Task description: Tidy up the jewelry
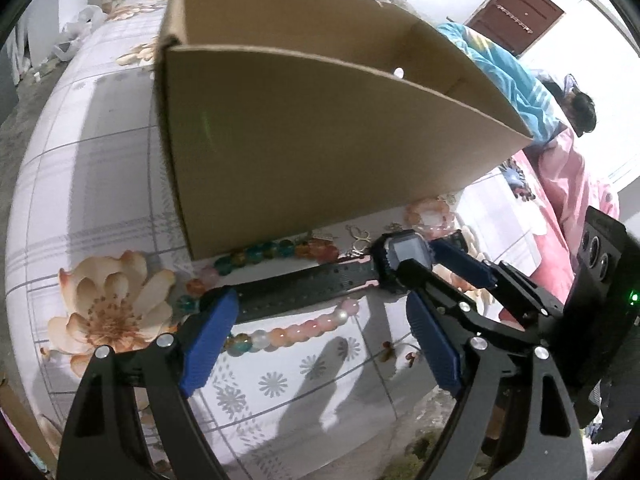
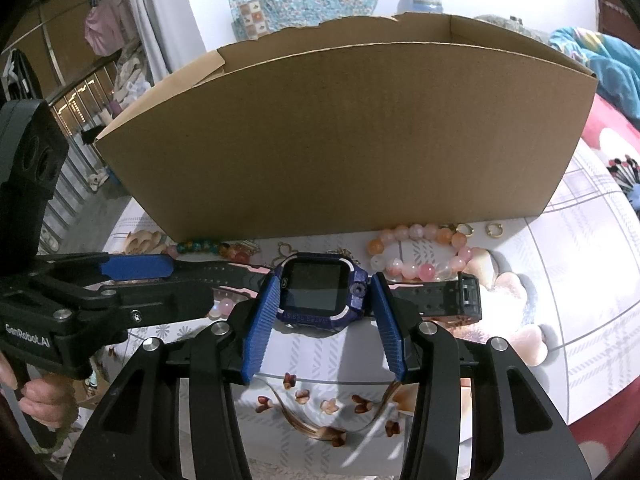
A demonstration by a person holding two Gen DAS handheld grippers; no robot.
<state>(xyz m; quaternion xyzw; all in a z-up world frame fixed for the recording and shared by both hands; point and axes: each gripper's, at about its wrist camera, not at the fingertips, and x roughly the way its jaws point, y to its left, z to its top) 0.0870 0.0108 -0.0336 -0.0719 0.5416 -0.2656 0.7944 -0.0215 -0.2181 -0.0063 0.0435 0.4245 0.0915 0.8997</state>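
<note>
A dark blue watch point(image 2: 320, 288) with a black strap point(image 1: 300, 288) lies on the flowered sheet in front of a cardboard box point(image 2: 340, 140). My right gripper point(image 2: 324, 284) is shut on the watch case, one blue pad on each side. In the left wrist view it comes in from the right onto the watch point(image 1: 404, 256). My left gripper point(image 1: 320, 300) is open, and the strap runs across between its fingertips. One of its fingers point(image 2: 136, 268) lies along the strap's left end. A pink bead bracelet point(image 2: 420, 268) and a mixed bead string point(image 1: 256, 254) lie beside the watch.
The cardboard box point(image 1: 300, 140) stands open-topped just behind the jewelry. Two small gold earrings point(image 2: 464, 230) lie at its foot, with small metal charms point(image 1: 360, 236) nearby. A person in pink point(image 1: 560, 184) lies at the right. A hand point(image 2: 40, 396) grips the left gripper's handle.
</note>
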